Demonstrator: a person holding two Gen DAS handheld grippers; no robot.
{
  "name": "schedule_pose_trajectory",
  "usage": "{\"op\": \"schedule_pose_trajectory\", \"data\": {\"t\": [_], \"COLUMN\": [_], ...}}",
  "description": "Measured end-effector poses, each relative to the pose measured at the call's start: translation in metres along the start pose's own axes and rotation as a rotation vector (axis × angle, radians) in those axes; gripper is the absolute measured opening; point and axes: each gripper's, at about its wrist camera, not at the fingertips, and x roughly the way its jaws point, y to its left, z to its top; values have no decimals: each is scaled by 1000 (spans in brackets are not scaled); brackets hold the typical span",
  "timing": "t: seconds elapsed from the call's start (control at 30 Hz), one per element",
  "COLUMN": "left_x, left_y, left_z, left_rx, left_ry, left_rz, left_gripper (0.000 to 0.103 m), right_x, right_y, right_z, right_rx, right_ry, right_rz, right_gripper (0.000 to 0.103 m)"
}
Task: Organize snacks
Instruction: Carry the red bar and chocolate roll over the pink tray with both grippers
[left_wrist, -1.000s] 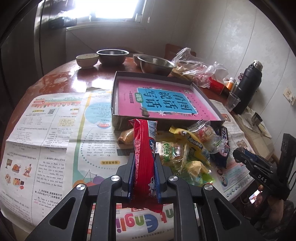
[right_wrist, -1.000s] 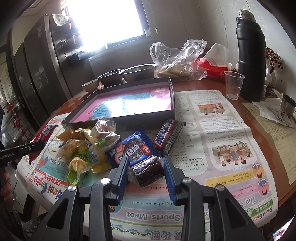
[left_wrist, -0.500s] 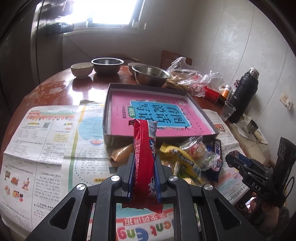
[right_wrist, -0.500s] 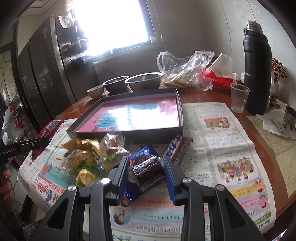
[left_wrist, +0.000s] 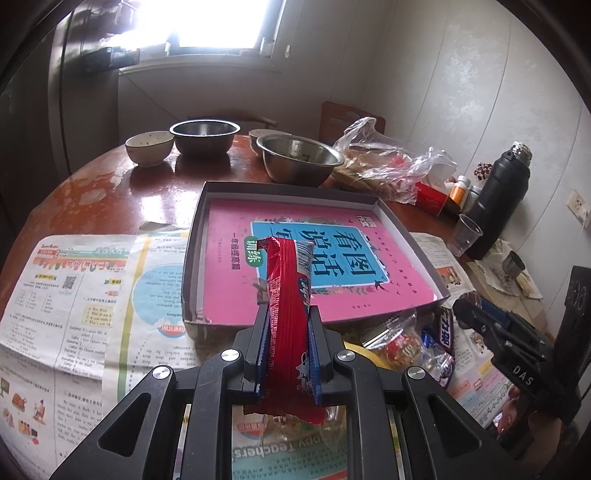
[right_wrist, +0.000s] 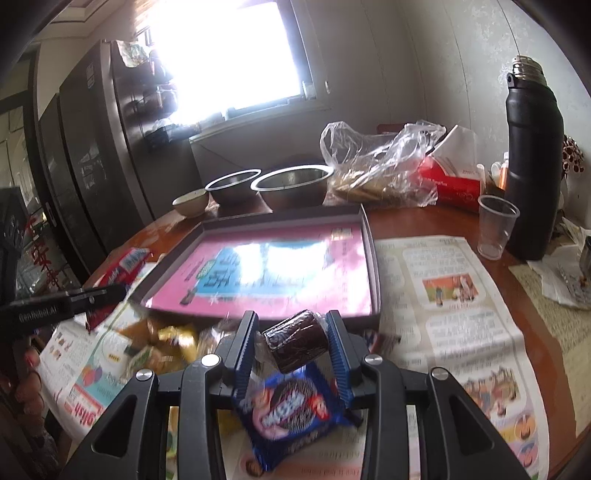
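Note:
My left gripper (left_wrist: 288, 314) is shut on a long red snack packet (left_wrist: 290, 302), held upright just before the near wall of a shallow dark box (left_wrist: 192, 258) lined with a pink and blue book cover. My right gripper (right_wrist: 291, 321) is shut on a small dark brown wrapped cake (right_wrist: 295, 339), raised above a blue cookie packet (right_wrist: 291, 410) and close to the box's near wall (right_wrist: 375, 273). A heap of loose snacks (left_wrist: 406, 339) lies on the newspaper in front of the box. The left gripper with the red packet (right_wrist: 125, 264) shows at the left of the right wrist view.
Newspaper (left_wrist: 74, 302) covers the near half of the round wooden table. Behind the box stand two steel bowls (left_wrist: 299, 157), a small ceramic bowl (left_wrist: 149, 146) and a plastic bag (right_wrist: 376, 166). A black flask (right_wrist: 532, 158) and a clear cup (right_wrist: 495, 225) stand at the right.
Both grippers rose and moved forward toward the box with their snacks still held. The snack heap has slid lower and closer in both views.

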Motion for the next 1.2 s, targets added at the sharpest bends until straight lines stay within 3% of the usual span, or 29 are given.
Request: {"op": "schedule_pose_trajectory", "data": {"t": [0.4,1.2], "left_x": [30,85], "left_y": [6,7], "left_z": [24,44], "left_rx": [-14,-17], "left_ry": [22,121], "left_rz": [5,13], "left_gripper": [18,18], "right_x": [26,88], "right_y": [-5,-12], "right_z": [30,40], "right_rx": [24,67], "right_ry": [-9,156], "right_rz": [-8,-46], "right_gripper": [38,38]}}
